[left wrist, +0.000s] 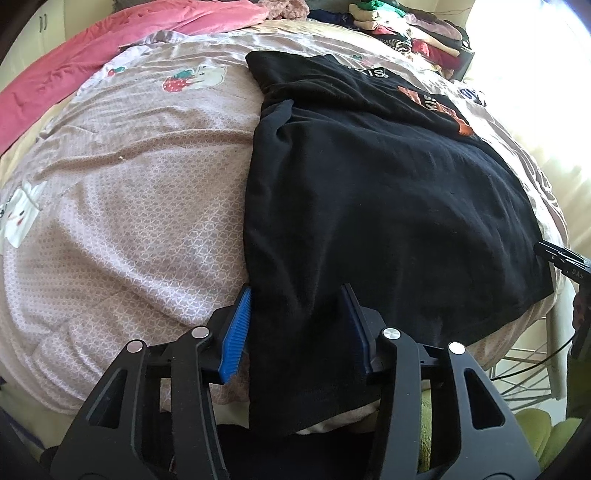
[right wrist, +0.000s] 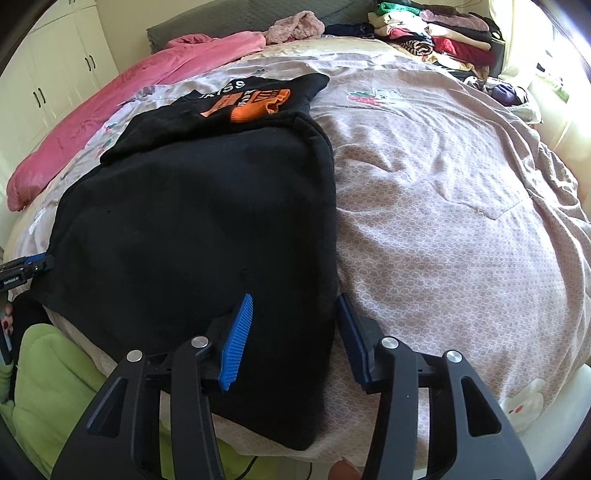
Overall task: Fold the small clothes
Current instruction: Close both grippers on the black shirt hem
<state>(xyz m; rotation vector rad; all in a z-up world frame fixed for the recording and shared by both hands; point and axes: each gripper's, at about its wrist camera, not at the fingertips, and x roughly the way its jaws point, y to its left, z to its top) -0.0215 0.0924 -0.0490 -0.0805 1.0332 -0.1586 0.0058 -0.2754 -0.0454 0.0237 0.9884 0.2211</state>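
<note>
Centrally on bedspread (right wrist: 443,221): black shirt (left wrist: 369,192), sides folded in, flat for next fold. Left gripper (left wrist: 295,321) and right gripper (right wrist: 295,325), jaws apart, straddle shirt's near corners, poised to pinch hem.

I am looking at a bedroom in a private home. A bed (right wrist: 461,229) fills both views, covered by a pale pink patterned quilt (left wrist: 147,206) printed with strawberry and cartoon animal motifs. A bright pink duvet (right wrist: 110,110) lies bunched along the bed's far left edge, against a grey padded headboard (right wrist: 221,22). At the far right corner sits a stack of folded clothes (right wrist: 443,37) in mixed colours. Cream wardrobe doors (right wrist: 55,74) with dark handles line the left wall. Strong daylight enters from the right side, by light curtains (left wrist: 546,129).
</note>
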